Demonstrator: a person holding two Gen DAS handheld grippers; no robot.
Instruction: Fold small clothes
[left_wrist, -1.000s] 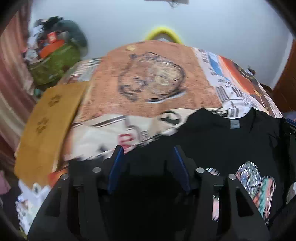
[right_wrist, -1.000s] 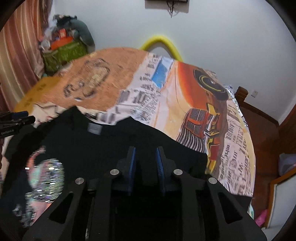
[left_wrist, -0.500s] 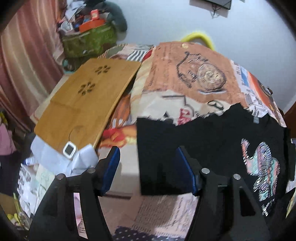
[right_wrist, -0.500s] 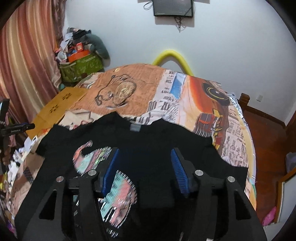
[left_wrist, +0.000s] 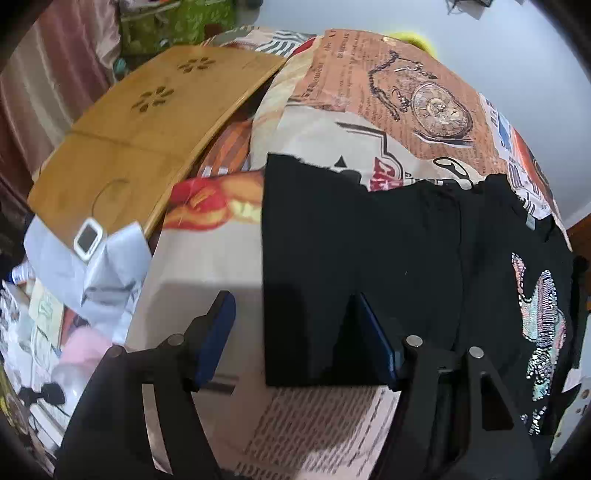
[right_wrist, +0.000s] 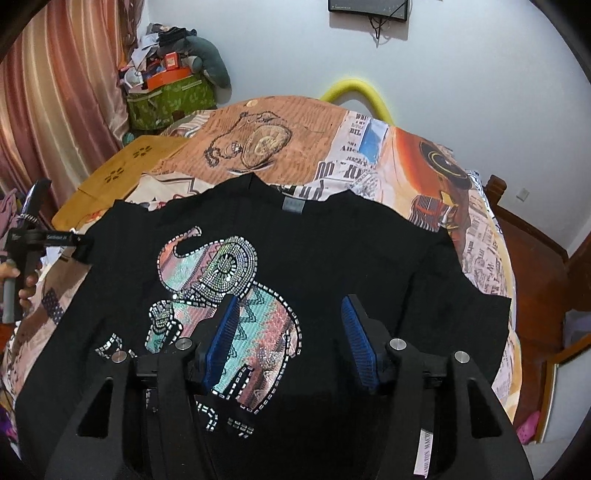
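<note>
A black T-shirt with a sequinned elephant print lies flat, face up, on the printed bedspread, collar at the far side. My right gripper is open and empty, above the shirt's middle. My left gripper is open and empty, above the edge of the shirt's left sleeve. The left gripper also shows at the left edge of the right wrist view, held by a hand.
A wooden lap table lies left of the bed, with a small white device and papers at its near end. A green bag of clutter stands in the far left corner. A wooden bed frame runs along the right.
Both grippers opened, let go of the shirt and rose back. The shirt now lies spread flat on the bedspread.
</note>
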